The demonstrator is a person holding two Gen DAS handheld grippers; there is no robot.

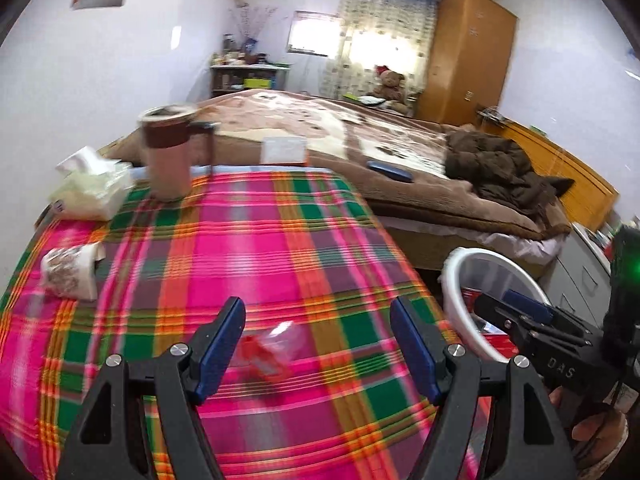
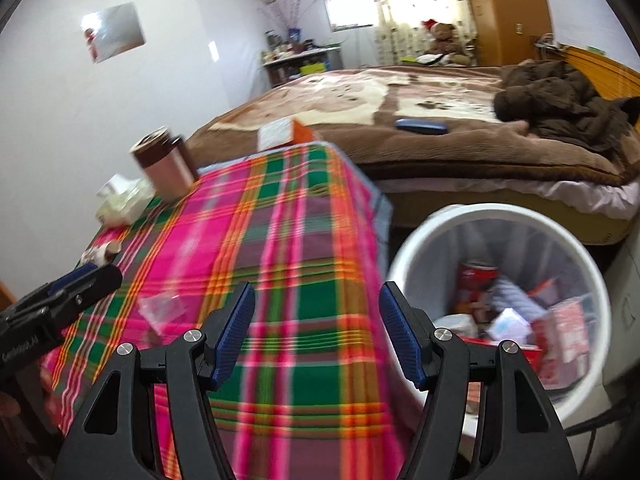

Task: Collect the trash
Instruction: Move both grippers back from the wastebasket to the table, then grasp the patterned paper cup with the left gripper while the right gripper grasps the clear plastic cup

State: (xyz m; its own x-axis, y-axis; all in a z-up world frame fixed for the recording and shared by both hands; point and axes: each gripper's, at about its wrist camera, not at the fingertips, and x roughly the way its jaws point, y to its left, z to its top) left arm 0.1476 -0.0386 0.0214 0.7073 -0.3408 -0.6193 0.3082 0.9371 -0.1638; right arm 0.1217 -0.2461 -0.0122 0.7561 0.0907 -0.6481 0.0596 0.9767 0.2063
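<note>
A clear plastic wrapper with red print (image 1: pixel 268 354) lies on the plaid tablecloth (image 1: pixel 280 240), just below and between the fingers of my left gripper (image 1: pixel 316 320). That gripper is open and touches nothing. A crumpled paper wrapper (image 1: pixel 70 272) lies at the cloth's left edge. My right gripper (image 2: pixel 316 304) is open and empty above the table's right edge, beside the white trash bin (image 2: pixel 404 256). The bin holds several pieces of trash. The right wrist view also shows the clear wrapper (image 2: pixel 160 308), the crumpled wrapper (image 2: pixel 102 254) and the left gripper (image 2: pixel 86 276).
A brown lidded mug (image 1: pixel 168 152) and a tissue pack (image 1: pixel 92 188) stand at the table's far left. Behind the table is a bed (image 1: pixel 360 140) with a box (image 1: pixel 284 150), a blue case (image 1: pixel 390 170) and a brown jacket (image 1: pixel 492 168). A wardrobe (image 1: pixel 468 52) stands in the far corner.
</note>
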